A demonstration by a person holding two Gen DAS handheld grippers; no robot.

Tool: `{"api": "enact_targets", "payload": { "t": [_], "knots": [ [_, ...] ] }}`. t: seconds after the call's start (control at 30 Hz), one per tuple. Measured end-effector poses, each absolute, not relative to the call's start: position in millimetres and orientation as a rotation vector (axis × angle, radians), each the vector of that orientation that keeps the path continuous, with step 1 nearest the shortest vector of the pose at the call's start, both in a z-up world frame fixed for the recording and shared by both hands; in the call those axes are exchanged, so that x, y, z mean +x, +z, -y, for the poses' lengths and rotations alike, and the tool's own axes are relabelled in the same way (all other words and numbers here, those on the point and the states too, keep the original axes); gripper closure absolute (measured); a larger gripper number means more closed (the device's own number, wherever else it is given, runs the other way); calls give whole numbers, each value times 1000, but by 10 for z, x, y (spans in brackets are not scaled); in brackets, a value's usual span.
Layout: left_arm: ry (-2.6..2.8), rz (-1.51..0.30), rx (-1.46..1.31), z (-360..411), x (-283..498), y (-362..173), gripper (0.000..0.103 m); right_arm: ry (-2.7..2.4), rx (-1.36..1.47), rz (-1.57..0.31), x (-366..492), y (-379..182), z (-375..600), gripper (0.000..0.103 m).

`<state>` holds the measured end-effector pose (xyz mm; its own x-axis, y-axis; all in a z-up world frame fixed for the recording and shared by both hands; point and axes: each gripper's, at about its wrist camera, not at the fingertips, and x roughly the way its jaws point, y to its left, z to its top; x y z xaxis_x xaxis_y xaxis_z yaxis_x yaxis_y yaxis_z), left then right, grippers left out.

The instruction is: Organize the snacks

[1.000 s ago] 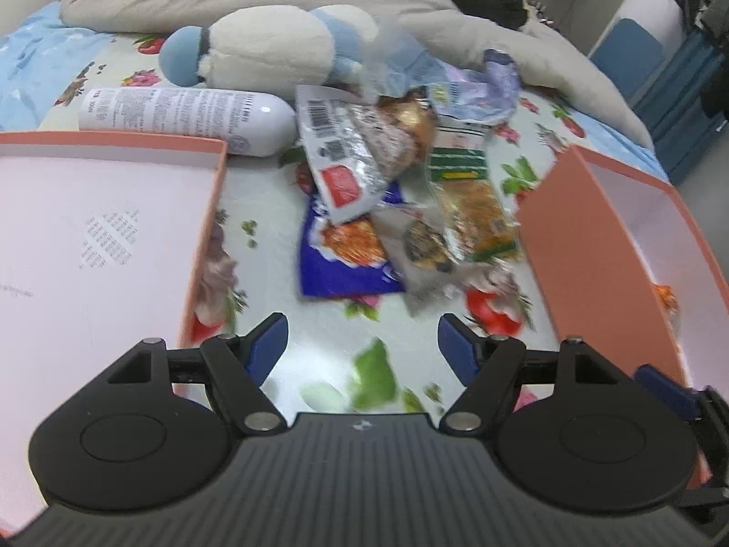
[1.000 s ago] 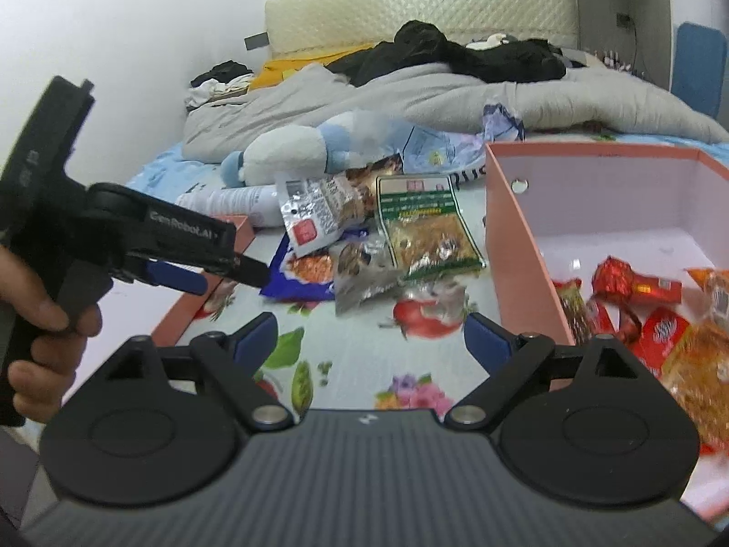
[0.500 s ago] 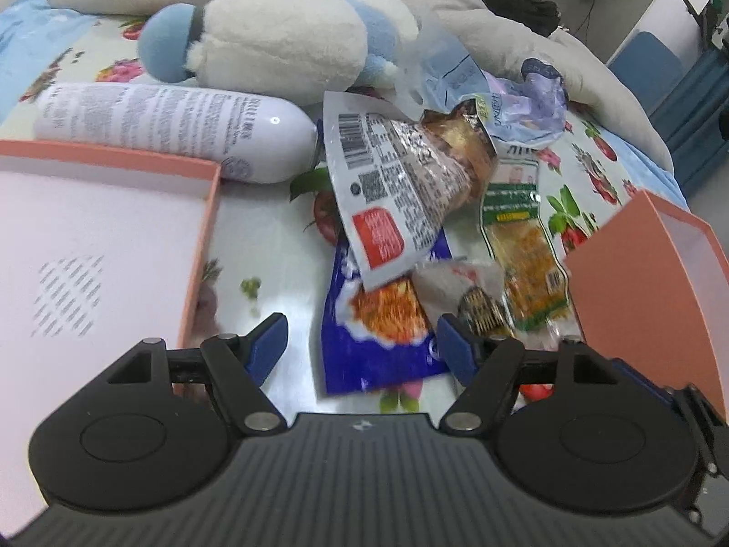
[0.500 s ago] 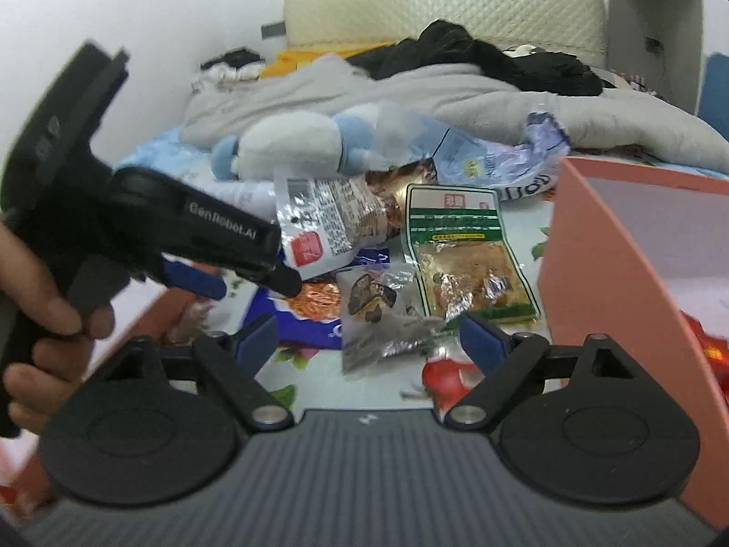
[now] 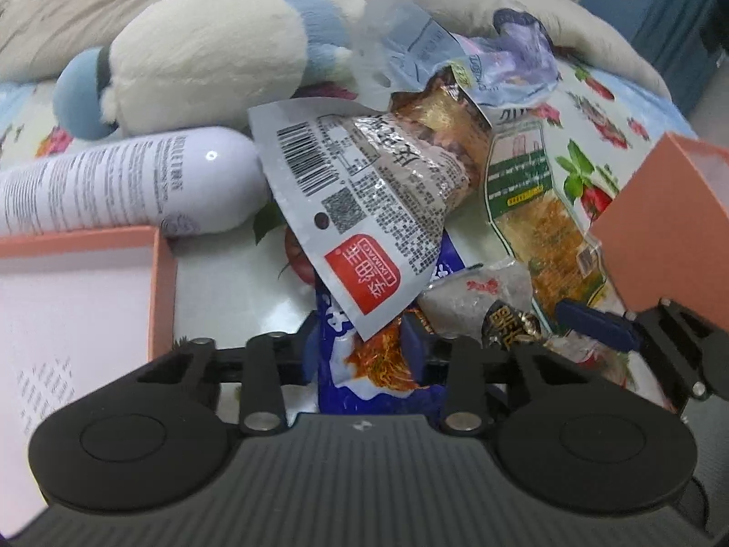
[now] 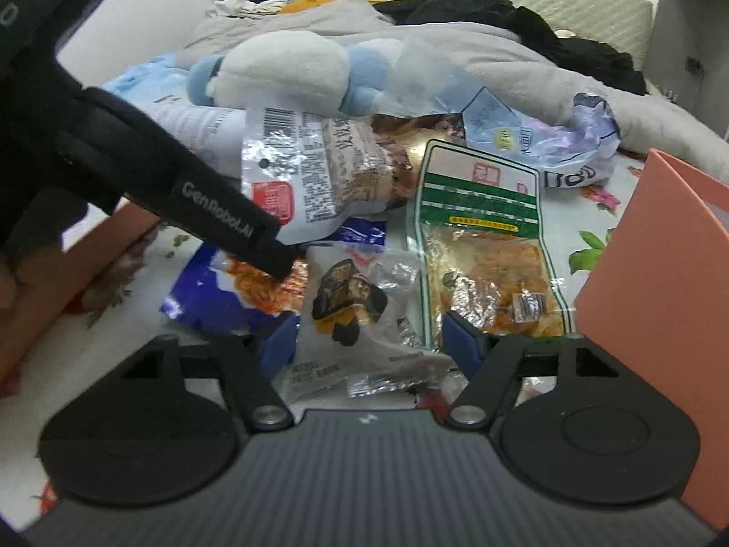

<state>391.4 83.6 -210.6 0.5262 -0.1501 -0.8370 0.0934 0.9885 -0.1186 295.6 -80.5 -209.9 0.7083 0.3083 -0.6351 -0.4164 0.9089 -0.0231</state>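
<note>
Floral bedsheet [image 5: 237,282] covers the bed where the snacks lie in a loose heap, with a grey blanket [image 6: 478,54] and a white and blue plush toy [image 5: 205,50] behind them. An orange box [image 5: 660,237] stands at the right of the heap and an orange lid [image 5: 82,301] lies at the left, just beside a white bottle [image 5: 114,182] that rests on its side.

In the left wrist view the left gripper [image 5: 364,355] points steeply down onto the blue snack bag [image 5: 378,374]. Its jaws have just been closing, and the near end of this bag sits between the two blue fingers; they look pressed against its sides, though one finger is mostly hidden by the bag. A silver packet with a barcode [image 5: 360,200] lies over the far half of the blue bag.

The right gripper [image 6: 369,342] points down at a shallower angle. Its jaws have also just been closing but are apart, with a clear small packet [image 6: 355,310] lying between the fingers; I cannot tell if the pads touch it. The green-topped packet [image 6: 483,246] lies just beside it, near the box wall.

In the right wrist view the left tool's black arm crosses from the upper left, and its tip rests on the blue bag. A hand [image 6: 9,282] is cut off at the left edge and hard to make out.
</note>
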Motion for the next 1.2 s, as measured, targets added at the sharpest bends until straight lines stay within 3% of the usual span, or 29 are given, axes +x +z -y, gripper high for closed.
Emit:
{"api": "enact_targets", "payload": {
  "t": [0.1,0.3,1.2],
  "knots": [
    [-152,-1007,-38,-804,3907,-2102,79,388,-173,-669,2932,-2095,783,34],
    [-138,-1015,-67,-806,3794,-2041,91,385,-185,-689,2866,-2037,818,41],
    [-54,-978,-246,-383,1908,-1627,94,341,-127,-695,1476,-1594,1446,50]
  ]
}}
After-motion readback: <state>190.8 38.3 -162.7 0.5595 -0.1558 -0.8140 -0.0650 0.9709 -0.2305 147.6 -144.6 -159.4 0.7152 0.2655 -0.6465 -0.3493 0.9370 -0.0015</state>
